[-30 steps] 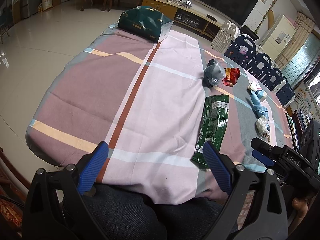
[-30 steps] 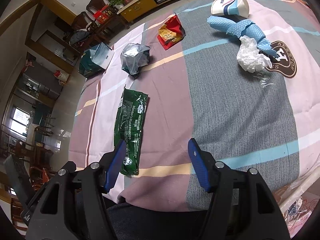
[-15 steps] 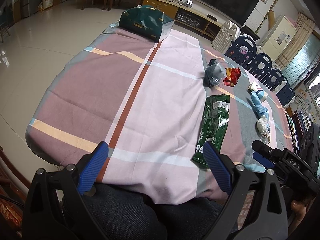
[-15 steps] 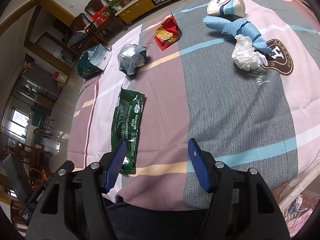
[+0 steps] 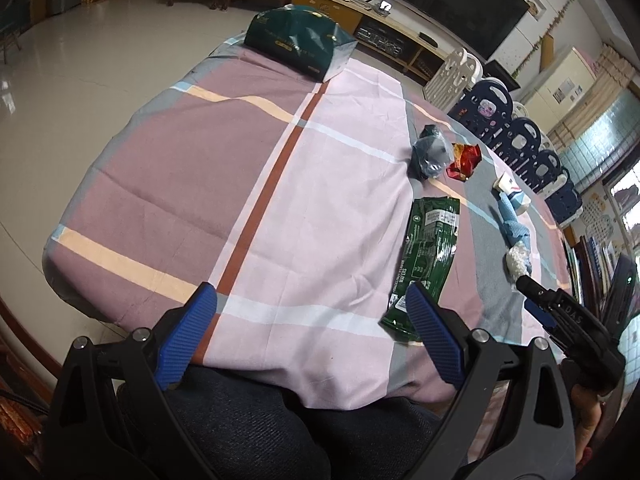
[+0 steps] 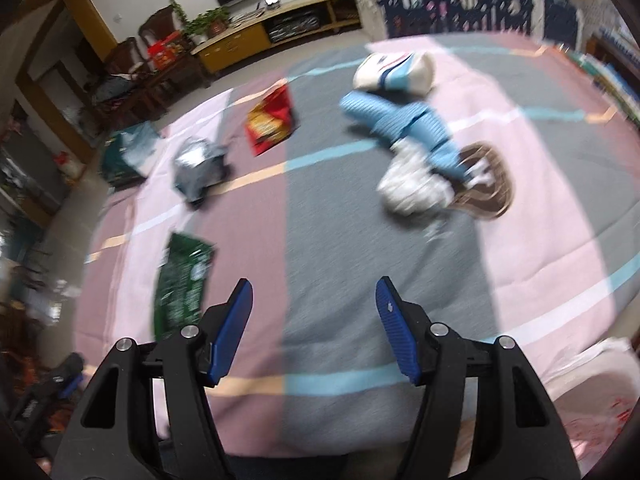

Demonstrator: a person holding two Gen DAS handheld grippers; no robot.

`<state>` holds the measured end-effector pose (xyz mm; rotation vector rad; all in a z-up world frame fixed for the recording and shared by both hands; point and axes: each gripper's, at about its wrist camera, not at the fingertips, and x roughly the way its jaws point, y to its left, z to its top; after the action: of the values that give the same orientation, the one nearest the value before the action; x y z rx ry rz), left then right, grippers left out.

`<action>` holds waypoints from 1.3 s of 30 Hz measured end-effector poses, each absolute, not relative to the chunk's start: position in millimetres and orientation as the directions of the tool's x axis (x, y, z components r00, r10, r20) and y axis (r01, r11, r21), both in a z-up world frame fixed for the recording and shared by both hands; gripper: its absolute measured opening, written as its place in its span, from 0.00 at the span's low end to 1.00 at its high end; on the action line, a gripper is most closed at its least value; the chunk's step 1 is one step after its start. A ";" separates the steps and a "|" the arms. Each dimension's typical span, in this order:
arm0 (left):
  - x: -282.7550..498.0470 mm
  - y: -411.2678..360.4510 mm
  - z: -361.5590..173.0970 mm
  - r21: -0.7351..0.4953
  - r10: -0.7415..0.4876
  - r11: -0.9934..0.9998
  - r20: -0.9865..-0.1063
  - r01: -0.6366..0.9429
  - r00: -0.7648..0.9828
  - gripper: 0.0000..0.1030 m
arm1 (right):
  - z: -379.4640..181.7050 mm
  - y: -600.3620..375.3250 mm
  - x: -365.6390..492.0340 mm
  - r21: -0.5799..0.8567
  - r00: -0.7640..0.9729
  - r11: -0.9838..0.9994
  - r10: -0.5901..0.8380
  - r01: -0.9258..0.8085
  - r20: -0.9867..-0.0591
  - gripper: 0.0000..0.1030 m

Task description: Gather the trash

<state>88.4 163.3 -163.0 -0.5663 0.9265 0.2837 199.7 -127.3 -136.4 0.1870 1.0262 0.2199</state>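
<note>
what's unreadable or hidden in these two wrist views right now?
- Right wrist view: motion-blurred; print on the green wrapper and red snack bag unreadable.
- Left wrist view: near end of the green wrapper hidden behind a left gripper finger.
- Left wrist view: right gripper cut off by the frame edge; jaw gap unclear there.
- White crumpled wad: material unclear, blurred.

Litter lies scattered across a checked tablecloth: a long green wrapper (image 5: 430, 256) flat near the near edge, a crumpled silver-grey bag (image 5: 431, 153) just beside a red-and-yellow snack packet (image 5: 464, 159), and farther right a tipped white-and-blue cup (image 6: 394, 72), a twisted blue cloth (image 6: 412, 130) and a wadded white tissue (image 6: 412, 188).
</note>
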 end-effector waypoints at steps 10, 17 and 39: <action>121.2 145.7 -158.7 -0.336 -0.050 0.838 -0.832 -0.430 0.553 0.92 | -146.6 -139.5 265.3 0.042 0.587 0.998 0.067 -0.056 -0.807 0.61; 168.1 102.1 -171.9 -0.338 -0.155 0.891 -0.854 -0.303 0.497 0.92 | -165.9 -138.1 273.7 0.036 0.544 0.992 0.097 -0.121 -0.834 0.09; 171.0 76.6 -155.9 -0.205 -0.055 0.945 -0.867 -0.255 0.495 0.17 | -115.2 -174.7 155.4 0.308 0.570 0.934 0.355 -0.181 -0.741 0.06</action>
<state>171.0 76.6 -155.9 -0.3264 1.0506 0.1236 155.4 -174.7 -115.2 0.2065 0.9132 0.3171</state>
